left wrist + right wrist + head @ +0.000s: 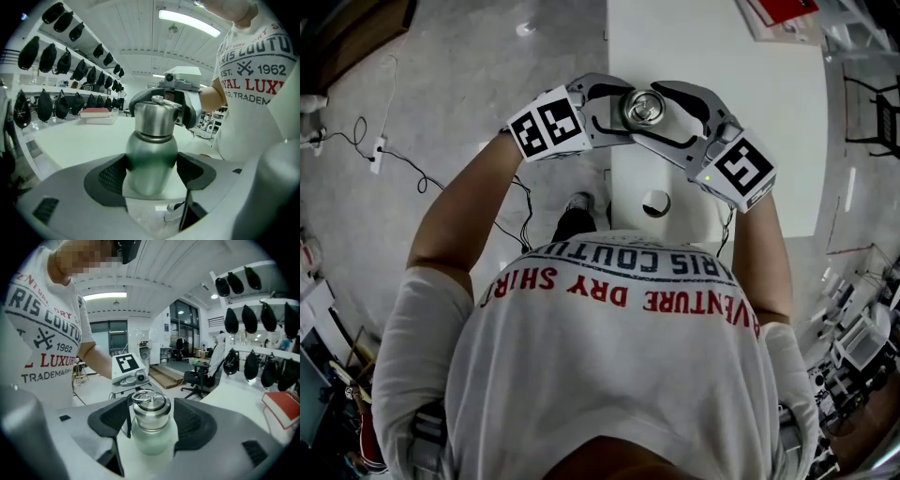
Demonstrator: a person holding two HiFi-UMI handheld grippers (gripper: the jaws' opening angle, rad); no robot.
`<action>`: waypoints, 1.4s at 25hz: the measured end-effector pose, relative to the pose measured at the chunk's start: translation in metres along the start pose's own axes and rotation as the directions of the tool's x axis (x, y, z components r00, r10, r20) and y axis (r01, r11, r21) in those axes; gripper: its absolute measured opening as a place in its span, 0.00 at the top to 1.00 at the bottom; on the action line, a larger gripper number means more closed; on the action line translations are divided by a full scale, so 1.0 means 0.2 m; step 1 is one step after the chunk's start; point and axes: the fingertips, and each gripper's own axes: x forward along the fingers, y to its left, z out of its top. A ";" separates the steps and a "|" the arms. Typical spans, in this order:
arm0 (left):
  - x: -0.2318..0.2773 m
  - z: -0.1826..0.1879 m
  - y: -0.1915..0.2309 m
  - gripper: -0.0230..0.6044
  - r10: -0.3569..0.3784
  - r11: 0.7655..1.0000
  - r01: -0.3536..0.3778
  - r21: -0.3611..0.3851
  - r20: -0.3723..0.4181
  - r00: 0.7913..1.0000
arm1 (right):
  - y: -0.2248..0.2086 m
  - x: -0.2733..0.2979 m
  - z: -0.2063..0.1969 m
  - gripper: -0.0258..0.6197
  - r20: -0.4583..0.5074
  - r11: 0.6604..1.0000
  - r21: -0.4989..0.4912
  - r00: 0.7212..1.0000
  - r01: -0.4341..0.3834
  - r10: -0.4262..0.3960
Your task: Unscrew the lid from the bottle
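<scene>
I get bright, even light from a long ceiling strip lamp (190, 22); the white surface (750, 94) nearly washes out. Both gripper views bulge and darken at their corners. Soft glare sits on the brushed steel bottle (151, 159).

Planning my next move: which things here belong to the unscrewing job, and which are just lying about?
Job: silver-green metal bottle, its steel ring-topped lid, left gripper, right gripper.
Lying about: red book, black office chair, hanging black bags.

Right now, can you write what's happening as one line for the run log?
left gripper: jaws shut on bottle | right gripper: jaws open around lid, not gripping | lid: on bottle
</scene>
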 end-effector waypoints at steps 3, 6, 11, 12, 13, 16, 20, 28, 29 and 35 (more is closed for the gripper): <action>0.00 0.00 0.00 0.40 0.060 0.998 -0.059 -0.032 0.017 0.998 | -0.01 -0.03 0.01 0.51 0.065 0.990 0.049 0.989 0.129 -0.132; 0.01 0.00 0.00 0.40 0.135 0.989 -0.132 -0.071 0.034 0.990 | -0.01 -0.06 -0.01 0.51 0.086 0.962 0.112 0.962 0.251 -0.261; 0.02 0.01 0.00 0.40 0.254 0.960 -0.245 -0.134 0.055 0.966 | -0.02 -0.09 -0.05 0.51 0.074 0.898 0.172 0.904 0.404 -0.421; 0.02 0.01 0.00 0.40 0.273 0.954 -0.263 -0.144 0.056 0.960 | -0.02 -0.09 -0.06 0.51 0.072 0.887 0.183 0.894 0.423 -0.441; 0.02 0.01 0.00 0.40 0.292 0.947 -0.281 -0.154 0.057 0.955 | -0.01 -0.09 -0.06 0.51 0.070 0.879 0.192 0.887 0.437 -0.457; 0.01 0.01 0.01 0.40 0.347 0.925 -0.331 -0.185 0.058 0.936 | 0.00 -0.09 -0.09 0.51 0.059 0.857 0.208 0.869 0.471 -0.491; 0.00 0.01 0.02 0.40 0.414 0.892 -0.394 -0.220 0.053 0.909 | -0.01 -0.08 -0.11 0.52 0.053 0.820 0.235 0.835 0.523 -0.548; 0.00 0.00 0.02 0.40 0.467 0.859 -0.444 -0.256 0.032 0.884 | -0.03 -0.05 -0.09 0.59 0.066 0.807 0.234 0.820 0.542 -0.569; 0.00 0.00 0.02 0.40 0.469 0.857 -0.446 -0.257 0.031 0.883 | -0.04 -0.05 -0.09 0.60 0.065 0.807 0.231 0.818 0.544 -0.571; 0.00 0.00 0.02 0.40 0.469 0.857 -0.448 -0.255 0.028 0.883 | -0.03 -0.05 -0.10 0.61 0.065 0.818 0.213 0.827 0.535 -0.558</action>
